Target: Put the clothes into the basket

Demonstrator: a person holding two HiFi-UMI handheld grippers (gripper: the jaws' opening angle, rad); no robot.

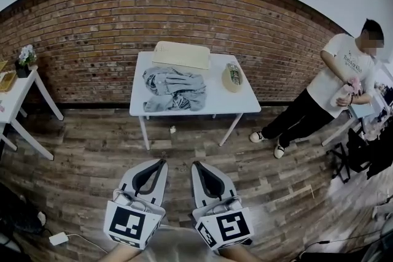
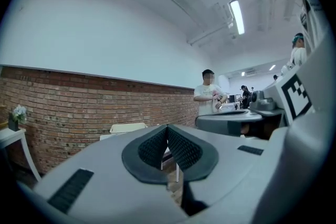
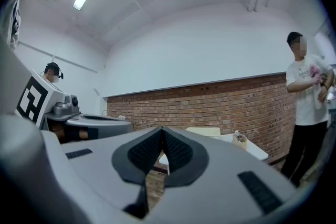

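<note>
Clothes (image 1: pixel 174 89) well beyond both tongs (image 1: pixel 162 161) (image 1: pixel 196 163)

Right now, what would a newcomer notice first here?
A white table stands against the brick wall, with grey clothes heaped on it and a cream basket behind them. Nearer, the left gripper and right gripper are shut and empty; a person stands at right.

Rough brick wall (image 1: pixel 92 34), wooden floor (image 1: pixel 86 156), clothes (image 1: pixel 174 90) — likely cotton
</note>
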